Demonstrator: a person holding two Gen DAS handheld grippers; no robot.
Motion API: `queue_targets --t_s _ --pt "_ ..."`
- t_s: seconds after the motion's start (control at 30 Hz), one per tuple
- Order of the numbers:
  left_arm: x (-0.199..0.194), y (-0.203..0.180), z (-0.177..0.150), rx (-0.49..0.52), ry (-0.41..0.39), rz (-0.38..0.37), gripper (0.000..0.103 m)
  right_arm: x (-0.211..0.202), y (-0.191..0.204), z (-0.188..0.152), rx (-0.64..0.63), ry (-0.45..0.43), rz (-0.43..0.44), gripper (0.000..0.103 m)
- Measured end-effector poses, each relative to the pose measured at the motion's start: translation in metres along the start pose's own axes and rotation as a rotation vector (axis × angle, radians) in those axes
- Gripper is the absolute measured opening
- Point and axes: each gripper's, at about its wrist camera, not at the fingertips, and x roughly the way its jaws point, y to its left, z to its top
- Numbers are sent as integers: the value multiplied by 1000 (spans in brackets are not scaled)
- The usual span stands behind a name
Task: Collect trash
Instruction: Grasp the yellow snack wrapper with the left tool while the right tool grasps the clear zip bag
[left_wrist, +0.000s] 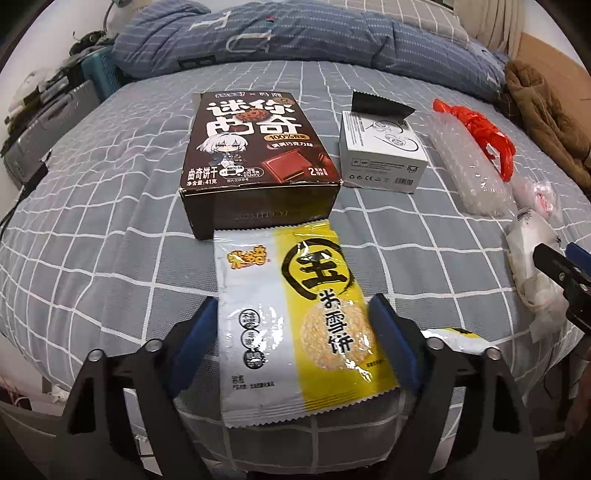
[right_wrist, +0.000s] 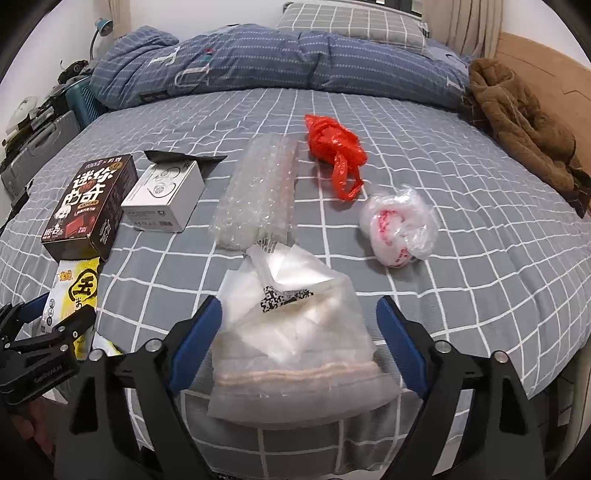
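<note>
My left gripper (left_wrist: 293, 317) is open, its blue fingers on either side of a yellow and white rice cracker wrapper (left_wrist: 295, 317) lying on the bed. Behind it lie a brown cookie box (left_wrist: 258, 155) and a small white box (left_wrist: 382, 158). My right gripper (right_wrist: 299, 314) is open around a clear plastic bag with a QR label (right_wrist: 295, 332) at the bed's edge. Beyond it lie bubble wrap (right_wrist: 262, 195), a red plastic bag (right_wrist: 334, 147) and a crumpled white plastic bag (right_wrist: 399, 225). The left gripper also shows in the right wrist view (right_wrist: 55, 314).
All trash lies on a grey checked bedsheet (right_wrist: 461, 258). A folded blue duvet (right_wrist: 258, 62) lies at the far end, a brown garment (right_wrist: 524, 125) at the right. A black torn wrapper piece (left_wrist: 376, 103) lies behind the white box. Cluttered storage stands left of the bed.
</note>
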Motion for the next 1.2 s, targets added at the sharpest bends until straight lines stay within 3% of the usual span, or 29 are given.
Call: queue_targets --t_s 0.23,0.4,0.47,0.53,0.77,0.97,1.2 --pt "0 2 -1 -8 1 -5 68 6 6 -2 -7 35 24 64" --pt "-1 3 -2 0 -2 -6 56 12 10 -5 -19 63 29 50" --pt "-1 3 -2 5 -2 -8 50 13 10 -6 -19 70 23 36" --pt "-1 2 -3 8 -3 -9 47 12 9 -6 -18 73 31 29" --pt "-6 2 -4 5 -8 -24 37 8 12 -5 -34 59 20 19" --pt "-15 5 -5 -17 -13 -42 35 -1 10 -3 -26 32 24 11" --pt "-28 11 -8 -27 -21 -61 35 -15 9 -1 -21 2 23 9"
